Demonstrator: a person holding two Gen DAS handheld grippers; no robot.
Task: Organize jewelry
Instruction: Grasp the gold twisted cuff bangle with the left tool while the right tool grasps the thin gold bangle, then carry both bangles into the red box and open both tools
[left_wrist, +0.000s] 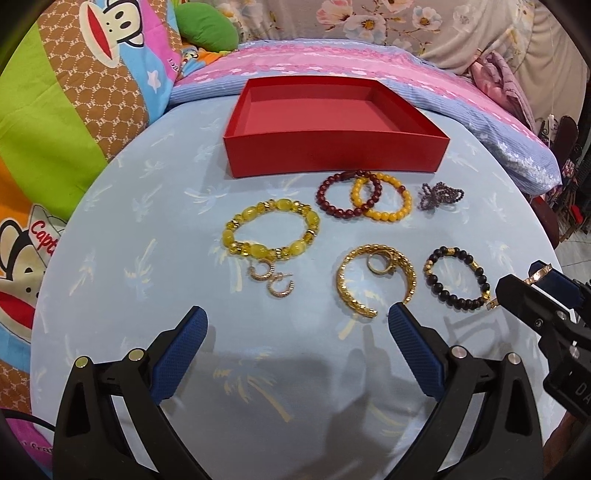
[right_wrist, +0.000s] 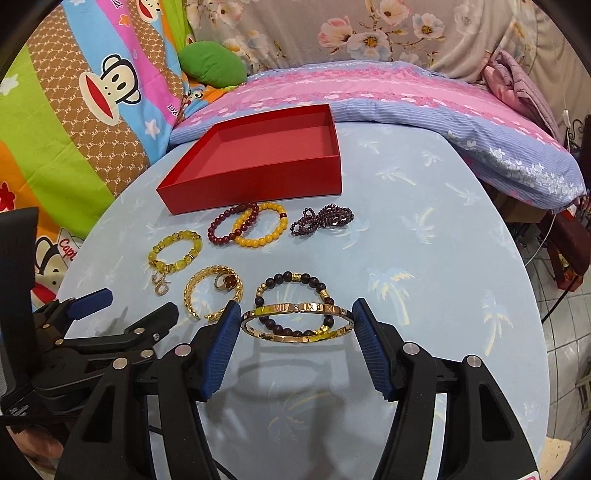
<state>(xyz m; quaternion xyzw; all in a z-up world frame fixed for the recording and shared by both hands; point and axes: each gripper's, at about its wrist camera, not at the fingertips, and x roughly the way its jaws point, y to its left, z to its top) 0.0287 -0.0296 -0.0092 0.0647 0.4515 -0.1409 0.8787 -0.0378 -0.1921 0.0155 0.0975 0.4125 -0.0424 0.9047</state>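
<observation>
- The right gripper (right_wrist: 293, 325) clamps a rose-gold bangle (right_wrist: 295, 325) with Roman numerals across its width, both blue pads touching its rim, lifted above the worktop (right_wrist: 424, 258)
- The left gripper (left_wrist: 297, 325) stands wide with nothing between its pads, hovering over the blue palm-print cloth just in front of the gold cuff (left_wrist: 373, 284)
- A black bead bracelet (right_wrist: 291, 295) lies under and behind the held bangle
- The red box (left_wrist: 332, 122) sits open at the far side, its floor bare
- Just in front of it lie a dark red bracelet (left_wrist: 343, 195) overlapping an amber-yellow one (left_wrist: 388, 203), with a purple bead cluster (left_wrist: 439, 195) beside them
- A chunky yellow bracelet (left_wrist: 271, 229) lies at the left, two hoop earrings (left_wrist: 271, 280) touching its near edge
</observation>
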